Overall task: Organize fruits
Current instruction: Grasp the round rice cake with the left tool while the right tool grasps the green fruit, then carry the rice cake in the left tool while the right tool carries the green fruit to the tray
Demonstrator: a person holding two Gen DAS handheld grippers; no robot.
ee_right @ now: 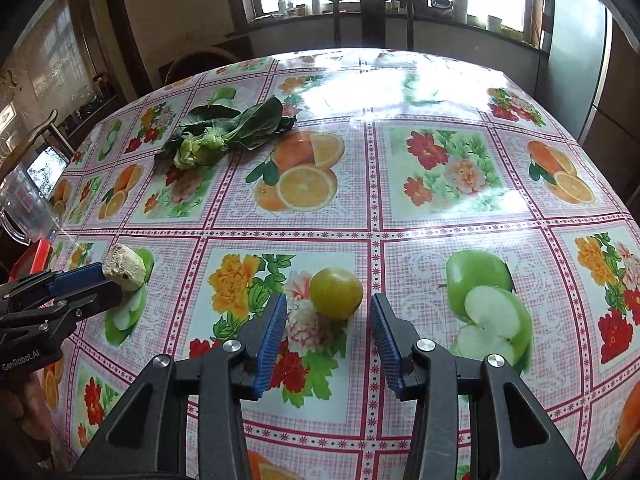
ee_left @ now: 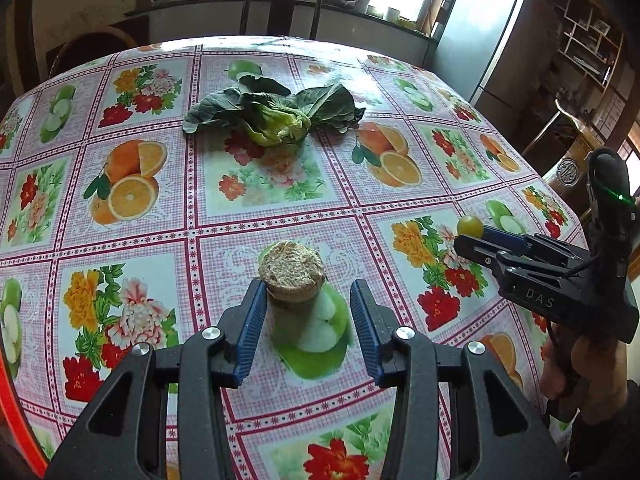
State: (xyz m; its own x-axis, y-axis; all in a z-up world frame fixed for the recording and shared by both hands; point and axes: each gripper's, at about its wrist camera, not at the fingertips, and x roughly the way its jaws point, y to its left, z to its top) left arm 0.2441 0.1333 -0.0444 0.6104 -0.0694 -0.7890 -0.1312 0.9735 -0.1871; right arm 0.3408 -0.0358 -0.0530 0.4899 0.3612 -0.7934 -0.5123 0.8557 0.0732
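L claw (ee_left: 308,328): wide, holds nothing; brown cut chunk (ee_left: 291,276) stands btwn its tips, not touching.
R claw (ee_right: 328,340): wide, holds nothing; yellow-green fruit (ee_right: 336,293) on surface (ee_right: 440,208) just ahead of tips, nearer the left one.
Greens (ee_left: 272,114): lie far side, well apart from both.

Glossy plastic tablecloth (ee_right: 400,216) is reflecting window glare; the round fruit (ee_right: 336,293) is showing smooth, shiny skin; gripper pads (ee_left: 252,332) are appearing ribbed, matt blue; cut stump (ee_left: 291,270) is looking rough
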